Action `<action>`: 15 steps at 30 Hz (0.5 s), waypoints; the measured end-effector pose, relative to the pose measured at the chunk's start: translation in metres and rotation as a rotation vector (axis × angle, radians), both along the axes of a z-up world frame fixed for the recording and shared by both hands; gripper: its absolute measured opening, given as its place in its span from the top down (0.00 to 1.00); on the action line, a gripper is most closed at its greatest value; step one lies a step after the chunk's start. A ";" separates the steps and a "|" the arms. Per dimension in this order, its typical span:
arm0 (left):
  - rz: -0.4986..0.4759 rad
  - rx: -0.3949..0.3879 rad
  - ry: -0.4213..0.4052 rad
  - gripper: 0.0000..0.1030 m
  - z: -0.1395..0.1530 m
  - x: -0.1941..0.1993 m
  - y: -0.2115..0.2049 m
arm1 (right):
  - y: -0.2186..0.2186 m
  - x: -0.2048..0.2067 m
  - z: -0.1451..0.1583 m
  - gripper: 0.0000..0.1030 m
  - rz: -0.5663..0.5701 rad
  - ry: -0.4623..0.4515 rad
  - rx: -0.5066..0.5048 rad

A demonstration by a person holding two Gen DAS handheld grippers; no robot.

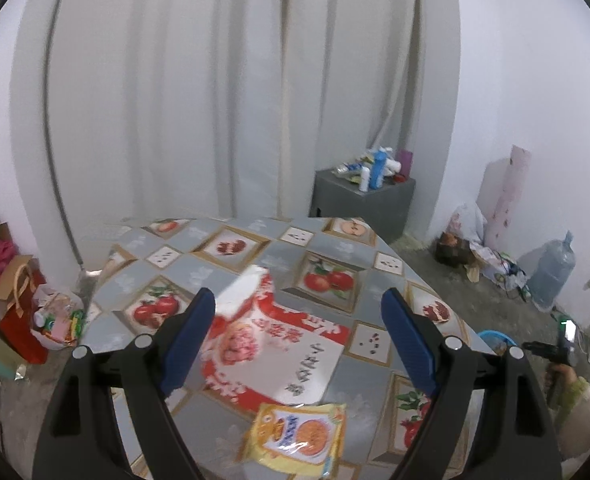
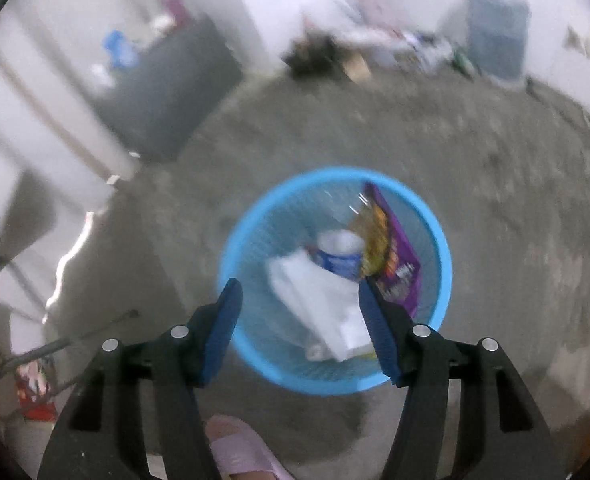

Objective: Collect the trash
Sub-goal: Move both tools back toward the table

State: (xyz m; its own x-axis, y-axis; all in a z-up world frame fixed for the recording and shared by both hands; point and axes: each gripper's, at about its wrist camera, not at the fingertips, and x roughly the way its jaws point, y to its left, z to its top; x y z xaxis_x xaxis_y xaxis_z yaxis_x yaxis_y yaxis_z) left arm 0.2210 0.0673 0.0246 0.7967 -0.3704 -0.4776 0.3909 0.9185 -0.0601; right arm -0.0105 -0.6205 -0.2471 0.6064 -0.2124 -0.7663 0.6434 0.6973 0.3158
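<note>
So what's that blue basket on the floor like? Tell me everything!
The blue basket is round, looks like plastic, with a solid bright rim and thin mesh walls you can see through. It stands upright on the grey floor, seen from above. Inside lie a white bag, a purple packet and a blue-labelled wrapper. The picture is blurry, so finer details are lost.

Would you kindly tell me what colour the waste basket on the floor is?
Light blue basket, clearest in the right wrist view.

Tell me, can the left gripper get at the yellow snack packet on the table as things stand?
Probably yes. The left gripper is open and empty, and the yellow snack packet lies flat, uncovered, just below its fingers, with nothing between them.
</note>
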 end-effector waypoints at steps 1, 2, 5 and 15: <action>0.009 -0.006 -0.001 0.20 0.000 -0.003 0.006 | 0.010 0.003 0.012 0.44 0.025 -0.017 -0.022; 0.015 -0.012 0.000 0.20 -0.001 -0.005 0.012 | 0.022 0.003 0.028 0.44 0.063 -0.038 -0.049; 0.024 -0.043 0.017 0.20 -0.006 -0.013 0.033 | 0.071 0.005 0.074 0.44 0.209 -0.097 -0.145; -0.021 -0.127 0.082 0.20 -0.040 -0.035 0.062 | 0.245 0.035 0.169 0.44 0.653 -0.300 -0.213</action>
